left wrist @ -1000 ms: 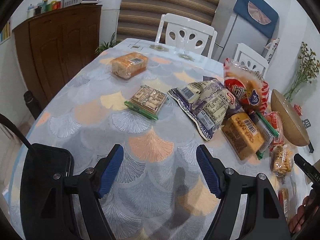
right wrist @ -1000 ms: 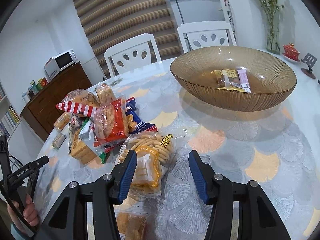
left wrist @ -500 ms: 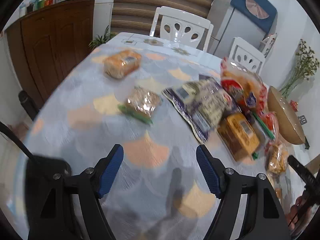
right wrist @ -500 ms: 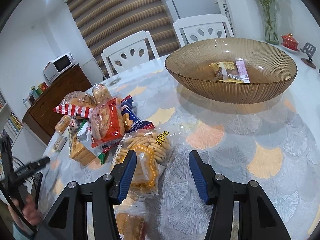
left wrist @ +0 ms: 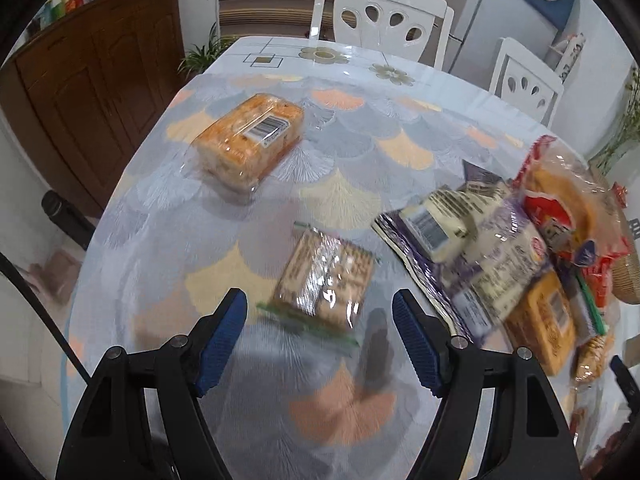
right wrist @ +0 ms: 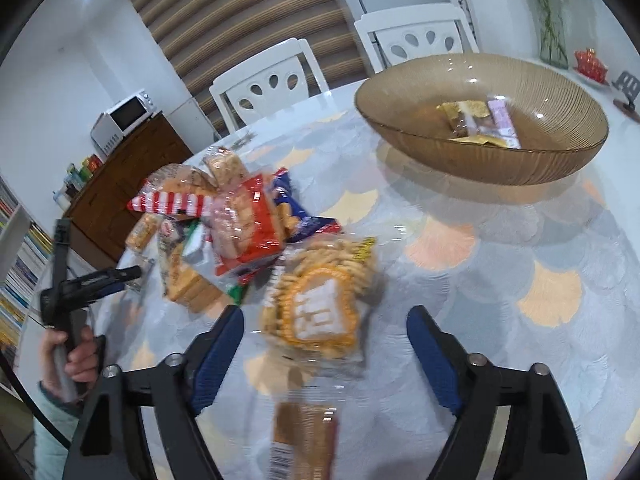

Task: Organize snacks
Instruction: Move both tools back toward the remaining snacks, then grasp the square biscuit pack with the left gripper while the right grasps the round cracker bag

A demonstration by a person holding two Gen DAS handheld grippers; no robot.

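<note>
My left gripper is open and empty, hovering just short of a clear cracker pack with a green edge. An orange cake pack lies farther back left, and a purple bag heads a snack pile at the right. My right gripper is open and empty, just short of a bag of small yellow biscuits. A brown wafer pack lies under it. The amber ribbed bowl at the back right holds a few snack packs.
A pile of snack bags lies left of the biscuit bag. White chairs stand at the table's far side. A wooden cabinet is at the left. A vase and a red ornament stand behind the bowl.
The left gripper has moved forward toward the cracker pack. The right gripper has moved forward and left toward the biscuit bag, and its jaws have opened wider.
</note>
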